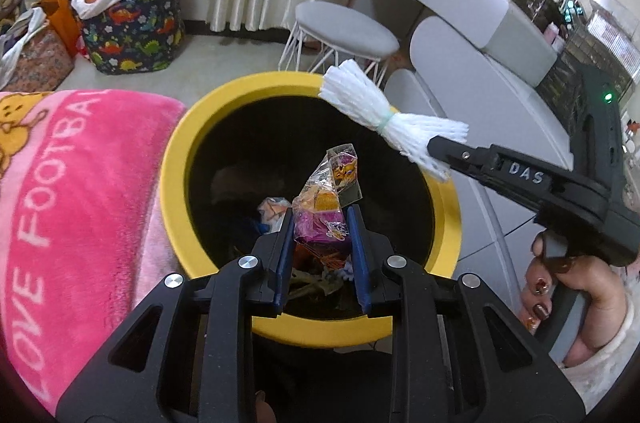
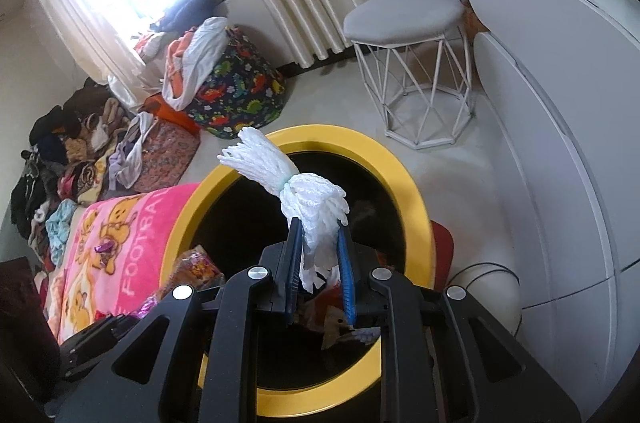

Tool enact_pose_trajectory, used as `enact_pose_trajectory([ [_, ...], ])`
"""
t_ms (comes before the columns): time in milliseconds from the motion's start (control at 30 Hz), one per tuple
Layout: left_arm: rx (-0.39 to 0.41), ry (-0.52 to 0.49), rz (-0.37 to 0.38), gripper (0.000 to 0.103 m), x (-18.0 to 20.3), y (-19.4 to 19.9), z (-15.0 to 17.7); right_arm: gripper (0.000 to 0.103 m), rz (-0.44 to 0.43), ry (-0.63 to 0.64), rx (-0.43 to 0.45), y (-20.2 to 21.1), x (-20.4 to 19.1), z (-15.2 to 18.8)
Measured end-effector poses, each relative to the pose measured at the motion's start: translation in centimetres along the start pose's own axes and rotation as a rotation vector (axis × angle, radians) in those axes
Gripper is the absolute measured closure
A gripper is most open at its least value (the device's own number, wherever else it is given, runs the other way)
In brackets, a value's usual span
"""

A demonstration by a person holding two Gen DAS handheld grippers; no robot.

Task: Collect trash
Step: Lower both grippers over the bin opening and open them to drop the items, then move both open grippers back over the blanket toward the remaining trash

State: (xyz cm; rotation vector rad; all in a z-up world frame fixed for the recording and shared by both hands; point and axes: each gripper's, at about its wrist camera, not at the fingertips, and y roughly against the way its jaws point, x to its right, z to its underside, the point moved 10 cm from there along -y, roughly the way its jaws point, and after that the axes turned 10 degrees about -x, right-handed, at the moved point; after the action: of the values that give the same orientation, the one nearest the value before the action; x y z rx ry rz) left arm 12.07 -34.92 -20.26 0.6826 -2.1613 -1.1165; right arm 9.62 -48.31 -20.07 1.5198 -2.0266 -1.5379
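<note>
A black bin with a yellow rim [image 1: 176, 159] [image 2: 404, 167] stands on the floor, with scraps of trash at its bottom. My left gripper [image 1: 320, 219] hangs over its mouth, shut on a crinkled purple and orange snack wrapper [image 1: 324, 211]. My right gripper [image 2: 320, 231] is shut on a white foam net bundle [image 2: 308, 195] tied with a pale band, held above the bin's opening. In the left wrist view that bundle [image 1: 372, 111] sticks out over the far rim from the right gripper [image 1: 438, 153], which a hand [image 1: 560, 287] holds.
A pink printed blanket [image 1: 68, 207] [image 2: 112, 239] lies against the bin's left side. A grey stool with white wire legs [image 1: 344, 31] [image 2: 412, 43], a dinosaur-print bag of clothes [image 1: 132, 23] [image 2: 232, 91] and white rounded furniture [image 1: 460, 71] [image 2: 560, 143] stand around.
</note>
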Motion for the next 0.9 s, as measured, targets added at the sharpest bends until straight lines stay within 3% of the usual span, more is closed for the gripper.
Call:
enact_pose_trajectory([
  [533, -0.033, -0.021, -0.013, 0.082, 0.1, -1.5, 0.1, 0.083, 0.006, -0.004, -0.008, -0.3, -0.1, -0.1],
  [667, -0.015, -0.037, -0.048, 0.061, 0.2, -0.9, -0.1, 0.07, 0.006, -0.006, 0.001, 0.0, -0.1, 0.0],
  [733, -0.007, -0.036, -0.063, 0.043, 0.1, -0.4, -0.2, 0.065, 0.004, -0.01, 0.003, 0.1, -0.1, 0.0],
  [800, 0.001, -0.037, -0.073, 0.032, 0.0, 0.0, -0.3, 0.062, 0.005, -0.012, 0.005, 0.3, -0.1, 0.1],
  [833, 0.009, -0.038, -0.085, 0.02, -0.1, 0.4, -0.3, 0.06, 0.005, -0.01, 0.008, 0.4, -0.2, 0.1],
  [900, 0.031, -0.035, -0.112, 0.011, -0.4, 1.1, -0.5, 0.055, 0.008, -0.001, 0.013, 0.7, -0.5, 0.1],
])
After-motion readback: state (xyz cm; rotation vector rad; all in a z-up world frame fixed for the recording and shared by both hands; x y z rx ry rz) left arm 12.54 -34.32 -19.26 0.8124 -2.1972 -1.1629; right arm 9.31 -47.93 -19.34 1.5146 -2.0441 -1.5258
